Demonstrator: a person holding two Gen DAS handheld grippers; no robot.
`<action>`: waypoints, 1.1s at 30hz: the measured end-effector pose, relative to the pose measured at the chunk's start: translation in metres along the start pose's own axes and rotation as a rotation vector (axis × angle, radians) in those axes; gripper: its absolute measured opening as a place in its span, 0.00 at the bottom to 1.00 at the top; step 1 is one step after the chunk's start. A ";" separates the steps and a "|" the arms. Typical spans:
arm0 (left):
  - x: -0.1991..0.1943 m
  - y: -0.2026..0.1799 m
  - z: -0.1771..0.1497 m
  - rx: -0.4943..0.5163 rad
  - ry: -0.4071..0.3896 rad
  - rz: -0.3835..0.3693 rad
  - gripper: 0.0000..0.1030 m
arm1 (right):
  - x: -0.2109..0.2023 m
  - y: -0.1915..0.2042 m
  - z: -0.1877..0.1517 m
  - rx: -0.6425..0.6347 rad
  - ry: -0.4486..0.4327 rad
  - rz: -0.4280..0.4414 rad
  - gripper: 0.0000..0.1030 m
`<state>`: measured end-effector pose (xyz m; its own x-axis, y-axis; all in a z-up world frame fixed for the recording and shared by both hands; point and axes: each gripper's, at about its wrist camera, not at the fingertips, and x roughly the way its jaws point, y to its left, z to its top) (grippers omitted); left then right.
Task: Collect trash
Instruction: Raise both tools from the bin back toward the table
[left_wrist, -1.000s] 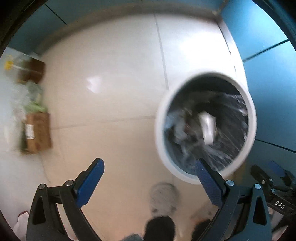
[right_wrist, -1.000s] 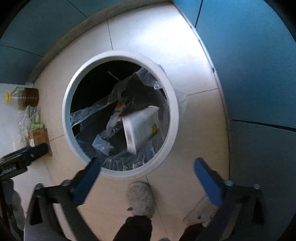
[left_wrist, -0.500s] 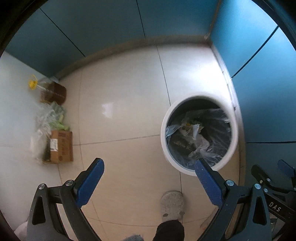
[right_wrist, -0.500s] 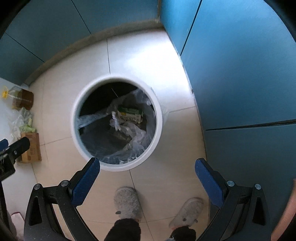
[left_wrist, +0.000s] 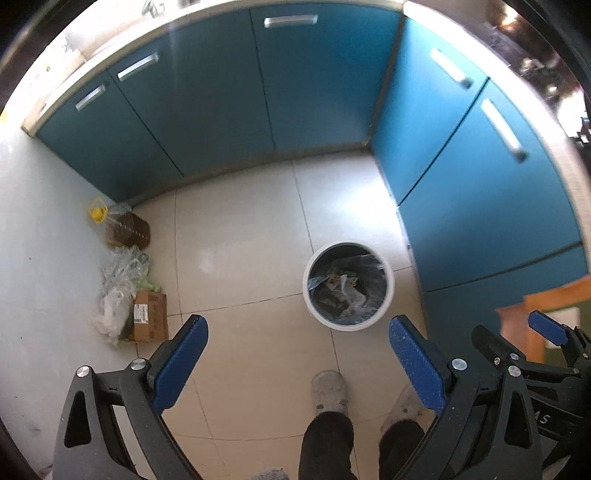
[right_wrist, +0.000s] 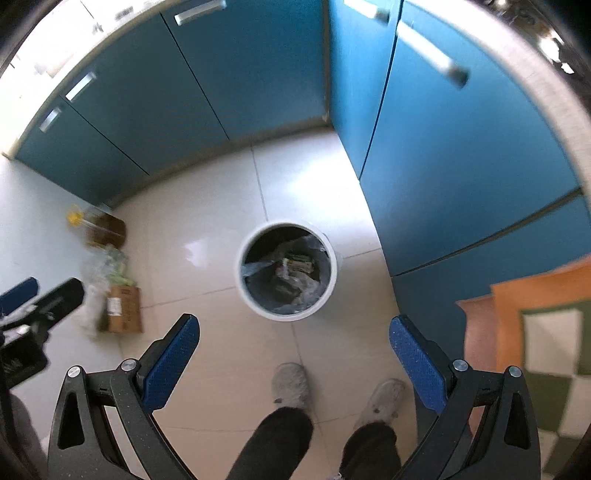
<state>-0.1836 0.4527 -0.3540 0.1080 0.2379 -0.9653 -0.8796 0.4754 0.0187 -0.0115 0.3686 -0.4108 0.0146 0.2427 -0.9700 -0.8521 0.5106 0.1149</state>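
A round white trash bin (left_wrist: 388, 284) (right_wrist: 332, 280) lined with a clear plastic bag stands on the tiled floor far below, near the blue cabinets. Crumpled wrappers and a green-and-white packet (right_wrist: 297, 260) lie inside it. My left gripper (left_wrist: 297, 332) hangs open high above the floor, nothing between its blue pads. My right gripper (right_wrist: 295, 328) is open and empty too, above the bin's near side. The right gripper's blue tip (left_wrist: 546, 326) shows at the right edge of the left wrist view; the left one (right_wrist: 18, 293) shows at the left edge of the right wrist view.
Blue cabinets (left_wrist: 229, 92) wrap the back and right. By the left wall sit an oil bottle (left_wrist: 125, 230), a plastic bag (left_wrist: 118, 284) and a cardboard box (left_wrist: 149, 315). The person's grey slippers (right_wrist: 290, 382) stand on the floor below. A wooden door frame (right_wrist: 480, 325) is at right.
Both grippers have risen far above the bin, which now looks small. The carton seen falling a second ago lies inside the bin. Cabinet fronts and handles have come into view.
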 end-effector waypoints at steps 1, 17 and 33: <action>-0.013 -0.001 0.000 0.002 -0.003 -0.004 0.97 | -0.016 0.002 -0.001 0.004 -0.009 0.006 1.00; -0.148 -0.083 0.019 0.109 -0.116 0.032 0.97 | -0.201 -0.088 -0.009 0.210 -0.171 0.123 1.00; -0.129 -0.488 -0.054 0.647 0.124 -0.191 0.97 | -0.219 -0.483 -0.224 0.948 0.016 -0.257 0.99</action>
<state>0.2070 0.1440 -0.2525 0.1460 0.0188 -0.9891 -0.3924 0.9189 -0.0405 0.2798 -0.1160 -0.3015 0.1279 0.0241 -0.9915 -0.0506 0.9986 0.0178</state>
